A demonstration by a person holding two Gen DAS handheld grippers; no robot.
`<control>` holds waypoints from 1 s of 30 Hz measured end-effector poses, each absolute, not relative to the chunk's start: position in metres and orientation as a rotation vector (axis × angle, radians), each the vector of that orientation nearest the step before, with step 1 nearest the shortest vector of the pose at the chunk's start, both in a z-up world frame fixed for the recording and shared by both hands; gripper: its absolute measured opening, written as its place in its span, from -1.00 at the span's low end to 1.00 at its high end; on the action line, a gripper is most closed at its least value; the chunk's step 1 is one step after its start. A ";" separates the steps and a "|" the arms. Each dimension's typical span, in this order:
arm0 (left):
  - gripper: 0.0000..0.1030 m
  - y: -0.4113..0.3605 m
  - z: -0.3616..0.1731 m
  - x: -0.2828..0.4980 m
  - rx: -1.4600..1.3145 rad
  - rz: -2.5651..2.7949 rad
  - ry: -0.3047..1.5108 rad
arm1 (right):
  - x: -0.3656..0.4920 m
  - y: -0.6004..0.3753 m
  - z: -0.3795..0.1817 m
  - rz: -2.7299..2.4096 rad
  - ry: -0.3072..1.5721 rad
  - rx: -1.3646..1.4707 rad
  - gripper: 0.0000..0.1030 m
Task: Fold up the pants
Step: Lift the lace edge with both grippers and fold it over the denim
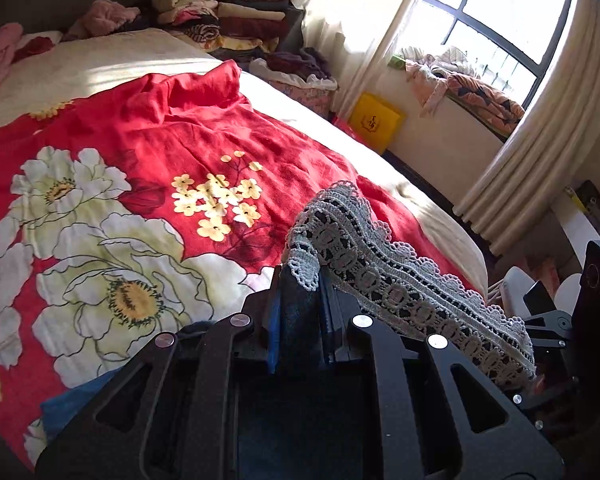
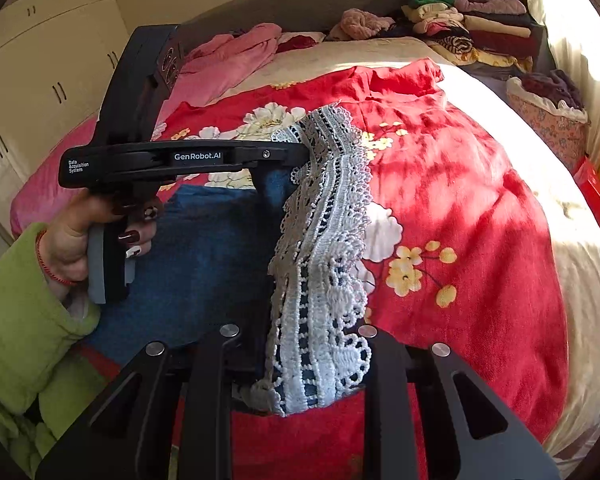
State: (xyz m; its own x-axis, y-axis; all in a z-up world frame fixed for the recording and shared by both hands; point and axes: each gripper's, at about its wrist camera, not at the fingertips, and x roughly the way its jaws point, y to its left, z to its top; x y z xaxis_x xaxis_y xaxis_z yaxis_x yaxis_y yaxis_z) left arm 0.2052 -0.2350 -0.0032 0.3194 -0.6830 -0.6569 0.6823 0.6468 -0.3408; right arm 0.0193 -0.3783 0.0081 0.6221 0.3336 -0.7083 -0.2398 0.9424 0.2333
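Note:
The pants are blue denim (image 2: 204,264) with a white crochet lace hem (image 2: 323,264). They are held up above the red floral bedspread (image 2: 459,200). My left gripper (image 1: 300,280) is shut on one end of the lace hem (image 1: 379,276); it also shows in the right wrist view (image 2: 303,156), pinching the hem's top. My right gripper (image 2: 300,364) is shut on the other end of the hem, which drapes over its fingers. The lace band hangs stretched between the two grippers. The denim hangs down to the left, partly hidden.
Stacks of folded clothes (image 2: 471,24) lie at the bed's head, with pink garments (image 2: 228,60) beside them. A fabric basket (image 2: 547,116) and a yellow box (image 1: 375,122) stand by the bed. A curtained window (image 1: 491,32) is at the right. White wardrobes (image 2: 40,60) stand at the left.

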 end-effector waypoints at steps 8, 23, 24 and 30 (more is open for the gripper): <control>-0.82 -0.186 0.014 0.195 -0.050 -0.849 0.819 | 0.018 -0.332 0.029 0.381 0.821 0.020 -0.59; -0.76 -0.078 -0.010 0.202 -0.198 -0.620 0.864 | 0.031 -0.215 0.013 0.609 0.894 -0.110 -0.59; -0.76 -0.065 -0.010 0.203 -0.228 -0.593 0.871 | 0.032 -0.206 0.009 0.629 0.901 -0.123 -0.59; -0.76 -0.008 -0.007 0.189 -0.310 -0.469 0.829 | 0.030 -0.160 -0.014 0.695 0.938 -0.177 -0.50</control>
